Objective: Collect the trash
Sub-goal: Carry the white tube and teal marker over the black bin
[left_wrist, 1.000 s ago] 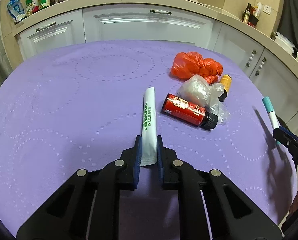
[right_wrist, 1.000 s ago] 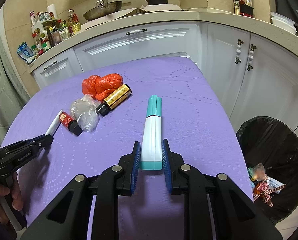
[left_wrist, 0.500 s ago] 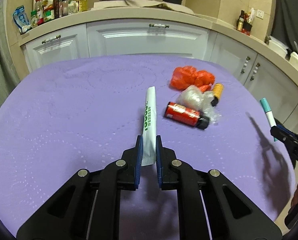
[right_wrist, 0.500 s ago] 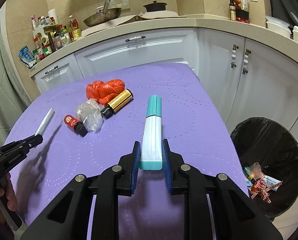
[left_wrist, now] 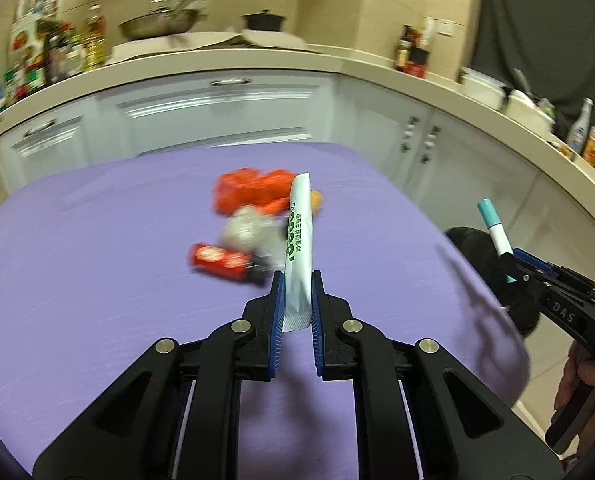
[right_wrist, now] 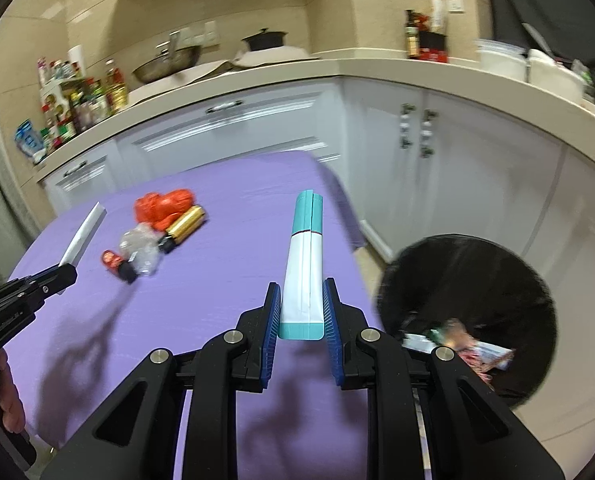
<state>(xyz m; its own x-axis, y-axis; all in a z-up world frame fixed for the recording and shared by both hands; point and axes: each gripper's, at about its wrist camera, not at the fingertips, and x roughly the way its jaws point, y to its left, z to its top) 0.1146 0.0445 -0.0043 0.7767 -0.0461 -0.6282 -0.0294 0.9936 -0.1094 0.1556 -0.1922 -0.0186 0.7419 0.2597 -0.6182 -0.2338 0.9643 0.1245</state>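
My left gripper (left_wrist: 297, 280) is shut on a white paper sachet (left_wrist: 299, 240) with green print and holds it above the purple table (left_wrist: 97, 300). My right gripper (right_wrist: 300, 288) is shut on a white and teal tube (right_wrist: 304, 264) and holds it near the table's right edge. Left on the table are a red plastic bag (right_wrist: 163, 206), a clear crumpled bag (right_wrist: 139, 246), a red bottle (right_wrist: 115, 262) and a gold bottle (right_wrist: 183, 226). A black-lined trash bin (right_wrist: 469, 320) stands on the floor to the right, with wrappers inside.
White cabinets (right_wrist: 257, 128) and a beige counter (right_wrist: 377, 68) with bottles, a pan and a pot curve behind the table. The left gripper shows in the right wrist view (right_wrist: 57, 276), the right one in the left wrist view (left_wrist: 513, 264).
Both grippers have risen and swung right with their items. The bin has come closer in the right wrist view. The trash on the table has not moved.
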